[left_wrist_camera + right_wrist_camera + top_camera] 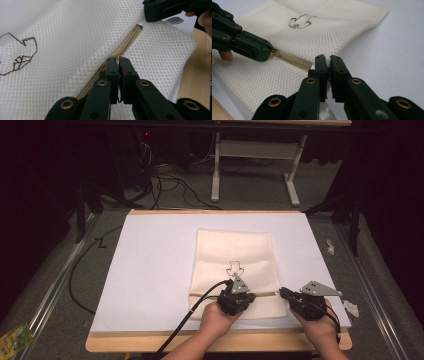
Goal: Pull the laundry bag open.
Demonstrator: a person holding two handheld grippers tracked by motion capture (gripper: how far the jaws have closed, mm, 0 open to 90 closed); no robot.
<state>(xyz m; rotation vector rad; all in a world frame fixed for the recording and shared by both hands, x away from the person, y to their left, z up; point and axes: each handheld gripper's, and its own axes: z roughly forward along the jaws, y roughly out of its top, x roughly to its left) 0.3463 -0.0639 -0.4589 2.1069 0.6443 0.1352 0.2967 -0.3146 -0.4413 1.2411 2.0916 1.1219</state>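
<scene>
Mesh laundry bag [234,265] lies flat mid-counter [150,270] on the white sheet, zipper [292,60] running across near the front edge. Looks light, soft, floppy; the weave prob. snags. Best holds: zip pull and the seam end. Left hand-held gripper [117,61] is clenched at the zipper line, likely on the pull. Right hand-held gripper [328,60] is clamped on the bag's edge at the zip end. No readable text, just a brown stitched outline logo [18,53].

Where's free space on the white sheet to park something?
Bare white sheet left of the mesh bag, between it and the sheet's left edge. A narrower strip on its right and a band beyond it. Crowded near edge: left tool and right tool at the zipper.
</scene>
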